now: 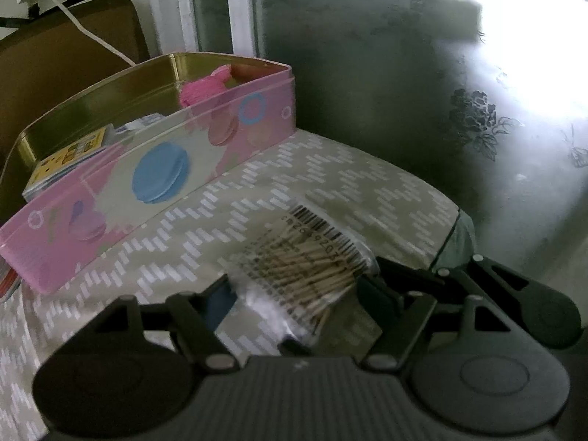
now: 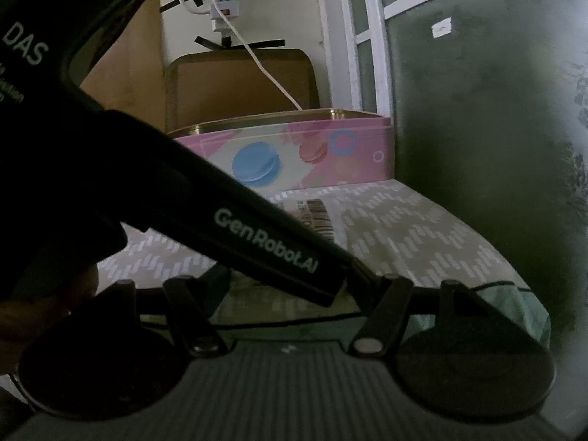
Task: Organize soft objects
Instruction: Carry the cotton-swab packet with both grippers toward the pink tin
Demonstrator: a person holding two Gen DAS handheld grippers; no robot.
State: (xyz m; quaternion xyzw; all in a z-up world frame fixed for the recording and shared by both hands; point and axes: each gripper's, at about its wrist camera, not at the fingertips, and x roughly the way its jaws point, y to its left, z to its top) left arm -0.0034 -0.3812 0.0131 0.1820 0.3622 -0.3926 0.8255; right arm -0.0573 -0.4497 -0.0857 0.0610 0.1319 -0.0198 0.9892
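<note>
A clear packet of cotton swabs (image 1: 308, 261) with a barcode label lies on the patterned cloth. My left gripper (image 1: 294, 286) is open, its fingers on either side of the packet's near end. A pink macaron-print tin (image 1: 154, 169) stands open at the back left, with a pink fluffy object (image 1: 205, 88) and small boxes (image 1: 70, 158) inside. In the right wrist view the tin (image 2: 312, 150) and the packet's barcode (image 2: 319, 213) show behind the left gripper's black body (image 2: 220, 220). My right gripper (image 2: 290, 286) is open and empty, low over the table's near edge.
The cloth-covered table (image 1: 367, 191) ends at a rounded edge on the right, with dark floor (image 1: 477, 110) beyond. A brown board (image 2: 239, 81) and a white cable (image 2: 264, 70) stand behind the tin by the wall.
</note>
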